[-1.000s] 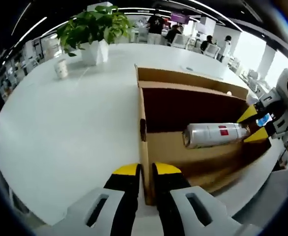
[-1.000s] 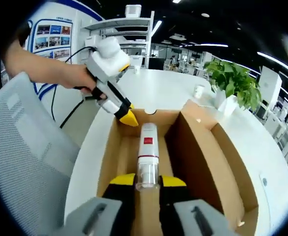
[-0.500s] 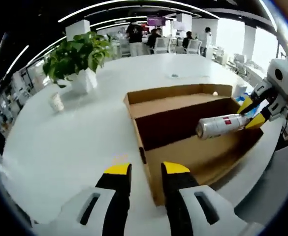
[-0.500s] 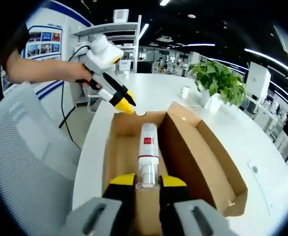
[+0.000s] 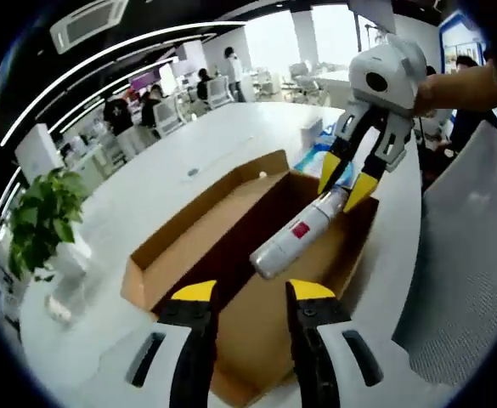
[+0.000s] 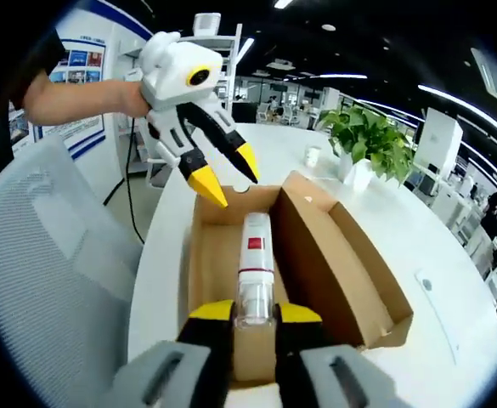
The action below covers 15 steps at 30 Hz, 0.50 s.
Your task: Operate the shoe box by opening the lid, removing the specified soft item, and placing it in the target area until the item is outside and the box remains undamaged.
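White and glossy, the bench [image 5: 159, 183] curves away through an open-plan office in the left gripper view, with ceiling light strips overhead, people at desks far off, and a potted plant [image 5: 40, 223] near a small paper cup [image 5: 59, 311] toward the left. On the bench sits the cardboard shoe box [image 5: 180, 229], lid folded back, its inside open. The left hand-held gripper [image 5: 246, 293] rises from the bottom edge above the box's near end, its yellow-tipped jaws apart with nothing between them. Coming in from the upper right, the right hand-held gripper [image 5: 343, 180] grips one end of a white tube with a red label [image 5: 297, 234] — the tube hangs above the box's open interior, tilted, its long axis running from that gripper down toward the camera, free end lowest. A grey chair back [image 5: 465, 255] fills the right side.

In the right gripper view the same bench [image 6: 452, 280] stretches off to the right, with the plant [image 6: 369, 136] and cup [image 6: 313, 156] beyond the box [image 6: 350, 246], shelving and wall posters at the left, and a grey mesh chair [image 6: 53, 272] beside the bench. The right hand-held gripper [image 6: 254, 312] has its jaws closed on the tube's [image 6: 256, 248] clear capped end; the tube points straight away along the box's length. Above the box's far end hovers the left hand-held gripper [image 6: 227, 180], held by a hand [image 6: 133, 98], jaws spread and empty.
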{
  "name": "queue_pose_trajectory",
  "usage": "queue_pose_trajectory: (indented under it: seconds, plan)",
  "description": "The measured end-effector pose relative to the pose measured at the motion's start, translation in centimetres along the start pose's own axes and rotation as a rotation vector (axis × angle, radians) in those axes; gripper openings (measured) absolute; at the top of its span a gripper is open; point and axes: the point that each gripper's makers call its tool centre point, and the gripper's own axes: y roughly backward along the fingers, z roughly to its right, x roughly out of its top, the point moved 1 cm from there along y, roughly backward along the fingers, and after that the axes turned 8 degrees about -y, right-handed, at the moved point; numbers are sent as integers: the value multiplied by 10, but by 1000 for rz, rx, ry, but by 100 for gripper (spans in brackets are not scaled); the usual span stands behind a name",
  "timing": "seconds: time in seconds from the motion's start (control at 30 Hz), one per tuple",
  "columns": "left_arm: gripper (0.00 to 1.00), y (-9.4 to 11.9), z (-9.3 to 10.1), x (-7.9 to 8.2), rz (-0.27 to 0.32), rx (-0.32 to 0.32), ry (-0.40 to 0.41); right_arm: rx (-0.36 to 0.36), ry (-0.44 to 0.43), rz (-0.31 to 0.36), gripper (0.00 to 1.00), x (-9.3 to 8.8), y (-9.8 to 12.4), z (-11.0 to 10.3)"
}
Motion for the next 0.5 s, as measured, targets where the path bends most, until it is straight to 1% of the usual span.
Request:
queue_pose_trajectory:
  seconds: [0.07, 0.1, 0.13, 0.2, 0.23, 0.27, 0.3, 0.37, 0.47, 0.5]
  plan:
    - [34, -6, 7, 7, 3, -33, -98, -1, 4, -5, 13, -3, 2, -2]
    - [34, -8, 9, 10, 5, -45, -124, -4, 13, -11, 13, -5, 3, -3]
    - [34, -13, 11, 11, 17, -77, -158, -5, 21, -17, 13, -6, 4, -3]
    - [36, -17, 17, 19, 41, -122, -189, -4, 27, -23, 13, -8, 6, -6]
    - [37, -19, 21, 22, 46, -157, -210, -4, 30, -24, 13, -9, 7, -6]
    - [37, -20, 25, 23, 45, -177, -220, -6, 34, -27, 13, -9, 8, -6]
    - [37, -22, 27, 24, 38, -192, -238, -9, 37, -28, 13, -10, 9, -6]
    - [38, -25, 29, 27, 43, -210, -273, -11, 43, -29, 13, -10, 10, -7]
    - [38, -29, 35, 32, 46, -245, -294, -12, 45, -30, 13, -10, 12, -8]
    - [39, -31, 37, 33, 49, -262, -315, -10, 49, -30, 13, -10, 12, -8]
